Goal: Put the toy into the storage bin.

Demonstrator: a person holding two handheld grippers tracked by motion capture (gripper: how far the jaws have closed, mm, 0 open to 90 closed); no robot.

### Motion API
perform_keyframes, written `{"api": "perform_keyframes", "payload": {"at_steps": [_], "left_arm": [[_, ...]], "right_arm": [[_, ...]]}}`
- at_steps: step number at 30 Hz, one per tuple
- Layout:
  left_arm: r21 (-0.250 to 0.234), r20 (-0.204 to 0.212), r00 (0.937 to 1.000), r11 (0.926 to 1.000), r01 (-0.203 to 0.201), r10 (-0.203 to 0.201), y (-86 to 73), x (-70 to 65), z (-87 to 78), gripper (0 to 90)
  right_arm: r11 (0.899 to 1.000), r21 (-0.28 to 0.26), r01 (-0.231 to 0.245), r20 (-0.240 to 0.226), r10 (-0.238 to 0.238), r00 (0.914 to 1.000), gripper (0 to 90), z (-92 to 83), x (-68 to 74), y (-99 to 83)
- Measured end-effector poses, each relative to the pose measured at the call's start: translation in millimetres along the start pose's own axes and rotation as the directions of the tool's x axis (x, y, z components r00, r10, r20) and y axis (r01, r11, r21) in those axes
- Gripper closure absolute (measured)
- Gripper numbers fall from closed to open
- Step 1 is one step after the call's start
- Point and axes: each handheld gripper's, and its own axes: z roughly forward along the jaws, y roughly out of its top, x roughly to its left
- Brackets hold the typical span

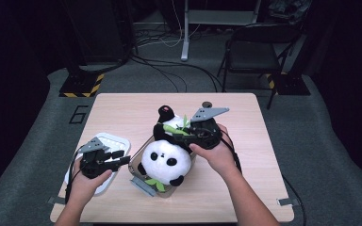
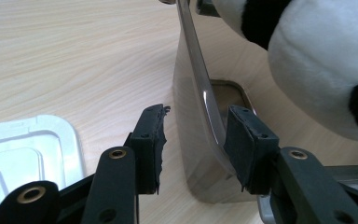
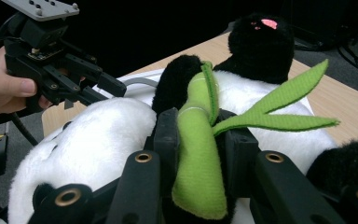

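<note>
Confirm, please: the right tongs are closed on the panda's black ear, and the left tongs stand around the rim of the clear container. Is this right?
Not quite. The right tongs are closed on the green bamboo stalk of the panda plush, not on its black ear; the right gripper view shows it. The rest holds: the left tongs stand around the rim of the clear container.

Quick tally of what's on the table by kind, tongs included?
Plush panda: 1
Clear plastic box: 1
White lid: 1
Tongs: 2, left tongs and right tongs
Total: 5
</note>
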Motion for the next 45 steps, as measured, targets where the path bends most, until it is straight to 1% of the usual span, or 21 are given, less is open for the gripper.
{"api": "perform_keyframes", "payload": {"at_steps": [2,4,7,11,12,13,16,18,19,24,25,26,28,30,32,36,38,42,43,44,45], "left_arm": [[-0.006,-0.009,0.9999,1.0,-0.007,0.007,-0.8,0.9,0.4,57.5],[0.003,-0.006,0.9999,1.0,-0.008,0.008,-1.3,2.1,-0.6,57.5],[0.002,-0.007,1.0,1.0,0.001,0.0,-2.0,2.8,-1.5,57.4],[0.0,-0.009,1.0,1.0,0.003,-0.003,-2.2,3.2,-1.0,57.4],[0.002,-0.009,0.9999,1.0,-0.004,0.004,-2.0,3.9,-0.7,57.3],[0.002,-0.009,0.9999,1.0,0.007,-0.007,-2.3,3.1,-0.2,57.2],[0.005,-0.012,0.9999,1.0,-0.001,0.001,-2.0,3.5,0.9,56.8],[-0.001,-0.01,0.9999,1.0,0.007,-0.007,-1.7,2.8,1.3,56.7],[-0.003,-0.001,0.9999,0.9999,0.012,-0.012,-1.5,2.7,1.3,56.3],[0.006,0.009,1.0,1.0,-0.002,0.002,-0.5,0.9,2.0,53.5],[0.001,0.011,0.9999,1.0,0.004,-0.004,-0.4,-0.2,2.2,53.0],[0.001,0.006,1.0,1.0,-0.007,0.007,0.2,0.0,1.6,52.7],[-0.006,0.007,1.0,1.0,-0.001,0.001,0.9,-0.9,0.6,52.3],[-0.015,0.007,1.0,0.9999,0.002,-0.002,1.3,-0.9,-0.1,51.9],[-0.015,0.004,1.0,0.9999,-0.006,0.006,1.9,0.0,-0.9,51.6],[-0.02,0.01,0.9999,0.9998,0.004,-0.004,2.4,-1.4,-1.4,50.8],[-0.021,0.009,1.0,0.9998,0.001,-0.001,2.6,-1.6,-1.5,50.3],[-0.025,0.01,0.9999,0.9997,-0.007,0.007,3.1,-1.4,-1.1,48.1],[-0.029,0.009,0.9999,0.9996,-0.005,0.005,3.1,-1.8,-0.7,47.9],[-0.032,0.01,0.9999,0.9995,-0.006,0.006,3.2,-1.9,-0.3,47.7],[-0.028,0.015,0.9999,0.9996,0.002,-0.002,3.2,-2.9,0.0,47.4]], "right_arm": [[1.0,0.003,-0.001,-0.001,0.001,1.0,70.9,4.5,1.2,0.8],[1.0,0.006,0.001,-0.001,-0.001,1.0,70.8,9.5,3.2,1.5],[1.0,0.018,0.012,-0.001,-0.012,0.9999,70.7,16.8,5.7,0.6],[1.0,0.026,0.001,-0.001,-0.001,1.0,70.6,23.6,4.5,-5.1],[1.0,0.023,-0.011,-0.007,0.012,0.9999,70.6,23.8,3.3,-6.6],[1.0,0.019,-0.02,-0.015,0.02,0.9997,70.6,23.9,1.6,-7.8],[0.999,0.018,-0.032,-0.01,0.033,0.9994,70.6,23.7,-1.2,-10.6],[0.999,0.018,-0.031,-0.006,0.031,0.9995,70.6,24.5,-2.2,-12.2],[0.999,0.015,-0.032,-0.006,0.032,0.9995,70.6,25.0,-2.2,-13.1],[0.999,0.025,-0.027,-0.001,0.027,0.9996,70.3,25.3,-2.3,-15.5],[0.999,0.03,-0.025,0.004,0.025,0.9997,70.3,25.0,-1.7,-15.5],[0.999,0.034,-0.021,0.015,0.021,0.9997,70.2,24.4,-0.5,-15.3],[0.999,0.036,-0.003,0.036,0.001,0.9993,69.9,22.7,2.7,-14.0],[0.999,0.04,0.001,0.044,-0.003,0.999,69.5,21.7,6.7,-12.7],[0.999,0.051,0.012,0.054,-0.015,0.9985,69.3,22.1,8.7,-11.5],[0.997,0.072,0.01,0.069,-0.015,0.9975,69.2,25.2,9.2,-13.0],[0.997,0.076,-0.008,0.065,0.003,0.9979,69.1,26.9,7.5,-14.8],[0.996,0.086,-0.009,0.066,0.003,0.9978,69.2,29.2,4.3,-17.1],[0.996,0.089,-0.017,0.068,0.011,0.9976,69.2,29.9,4.3,-18.0],[0.996,0.089,-0.011,0.069,0.005,0.9976,69.2,30.5,3.6,-18.6],[0.995,0.093,-0.024,0.071,0.018,0.9973,69.2,30.9,3.9,-19.5]]}}
